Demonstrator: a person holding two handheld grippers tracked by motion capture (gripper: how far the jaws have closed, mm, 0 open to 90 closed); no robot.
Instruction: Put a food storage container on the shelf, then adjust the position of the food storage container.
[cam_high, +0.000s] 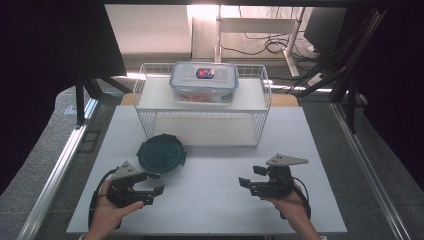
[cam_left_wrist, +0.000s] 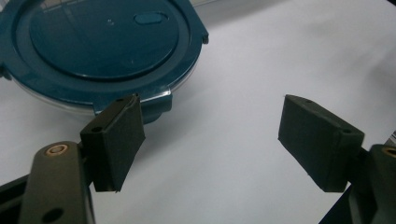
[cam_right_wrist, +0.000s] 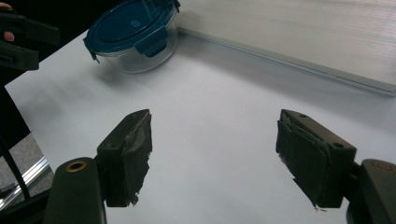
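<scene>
Right now the round tub (cam_high: 161, 156) with its dark blue lid sits on the white table (cam_high: 210, 200), in front of the wire rack's (cam_high: 202, 107) left corner. Through the right gripper view I see clear walls under the lid (cam_right_wrist: 132, 22) and blue clips on the rim. My left gripper (cam_high: 155, 195) is just beside the tub, on its near side and not touching it; in the left gripper view the lid (cam_left_wrist: 100, 42) lies close beyond one pad (cam_left_wrist: 119, 140). Those jaws are spread with only bare table between them. My right gripper (cam_high: 250, 179) hangs low over the table well apart from the tub, off to its right, pointing across toward it. Its jaws are spread too, with nothing between the pads (cam_right_wrist: 130, 154). Up on the rack's shelf stands a clear box (cam_high: 204, 81) with a labelled lid, something orange-red inside.
</scene>
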